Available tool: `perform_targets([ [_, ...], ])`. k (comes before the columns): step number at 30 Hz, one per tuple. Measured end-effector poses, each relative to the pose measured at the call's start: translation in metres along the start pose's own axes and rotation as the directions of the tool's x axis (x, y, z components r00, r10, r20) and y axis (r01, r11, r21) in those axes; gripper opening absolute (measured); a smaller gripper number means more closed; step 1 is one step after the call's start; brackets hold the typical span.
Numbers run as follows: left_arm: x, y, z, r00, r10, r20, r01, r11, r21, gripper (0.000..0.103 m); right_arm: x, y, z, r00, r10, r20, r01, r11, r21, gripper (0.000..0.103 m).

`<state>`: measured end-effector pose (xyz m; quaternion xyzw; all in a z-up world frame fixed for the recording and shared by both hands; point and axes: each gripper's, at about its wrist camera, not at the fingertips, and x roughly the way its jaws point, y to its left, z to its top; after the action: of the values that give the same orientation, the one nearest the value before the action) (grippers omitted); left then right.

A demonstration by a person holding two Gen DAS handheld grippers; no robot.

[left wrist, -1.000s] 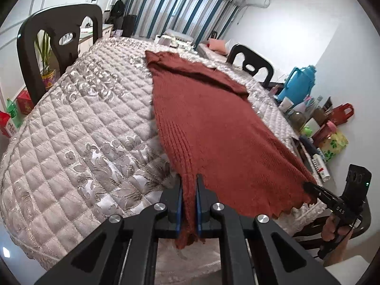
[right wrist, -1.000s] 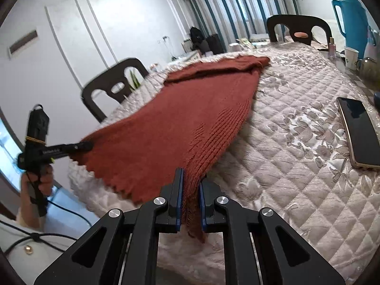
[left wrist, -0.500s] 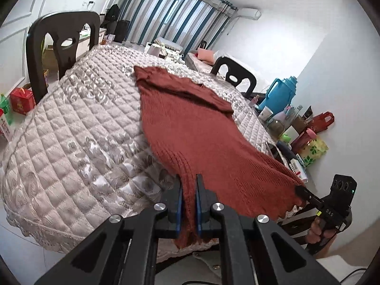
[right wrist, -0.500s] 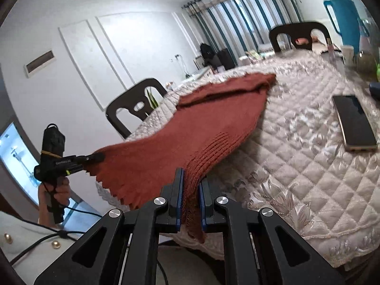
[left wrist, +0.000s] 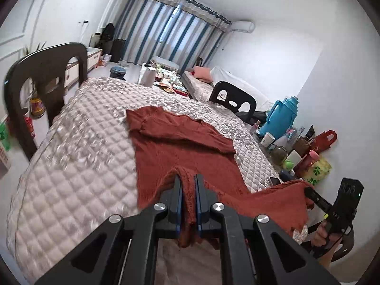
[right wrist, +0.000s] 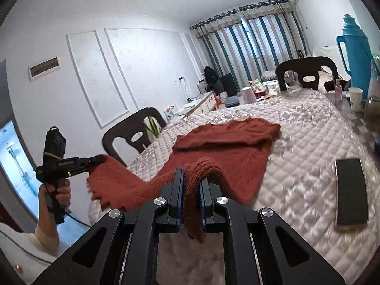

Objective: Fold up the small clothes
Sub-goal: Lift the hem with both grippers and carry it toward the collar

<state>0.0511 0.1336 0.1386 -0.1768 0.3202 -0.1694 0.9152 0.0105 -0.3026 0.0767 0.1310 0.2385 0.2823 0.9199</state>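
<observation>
rust-red knitted sweater [left wrist: 180, 152] | top half was laid flat on the quilted beige table cover [left wrist: 78, 166], hem lifted off it | left gripper [left wrist: 188, 190] and right gripper [right wrist: 192, 190] each clamped on a hem corner | knit judged soft, floppy, stretchy, so best gripped at corners

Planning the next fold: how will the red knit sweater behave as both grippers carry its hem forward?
Probably floppy: the sweater sags between the left gripper and right gripper. Its loose knit may stretch. It will likely drag rather than slide on the quilted cover.
</observation>
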Motion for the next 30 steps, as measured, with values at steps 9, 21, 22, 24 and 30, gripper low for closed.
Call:
perform_targets([
  [9,0.052,0.014,0.052,1.0,0.017,-0.025,-0.018,0.999,-0.037,0.01,0.047,-0.022,0.046,0.999,-0.04,-0.016,0.04,0.999,-0.003,0.011],
  [21,0.122,0.03,0.104,0.998,0.023,-0.059,-0.028,0.996,-0.09,0.01,0.121,-0.054,0.095,0.993,-0.083,-0.081,0.084,0.996,0.002,0.011],
  [22,0.127,0.032,0.108,0.998,0.026,-0.063,-0.032,0.995,-0.095,0.01,0.125,-0.057,0.098,0.993,-0.087,-0.084,0.087,0.996,0.004,0.011],
  [24,0.137,0.036,0.117,0.997,0.033,-0.066,-0.04,0.993,-0.11,0.01,0.136,-0.065,0.106,0.992,-0.085,-0.093,0.086,0.996,0.014,0.011],
  [30,0.167,0.046,0.139,0.994,0.068,-0.085,-0.079,0.988,-0.129,0.011,0.168,-0.086,0.125,0.989,-0.085,-0.121,0.092,0.994,0.057,0.011],
])
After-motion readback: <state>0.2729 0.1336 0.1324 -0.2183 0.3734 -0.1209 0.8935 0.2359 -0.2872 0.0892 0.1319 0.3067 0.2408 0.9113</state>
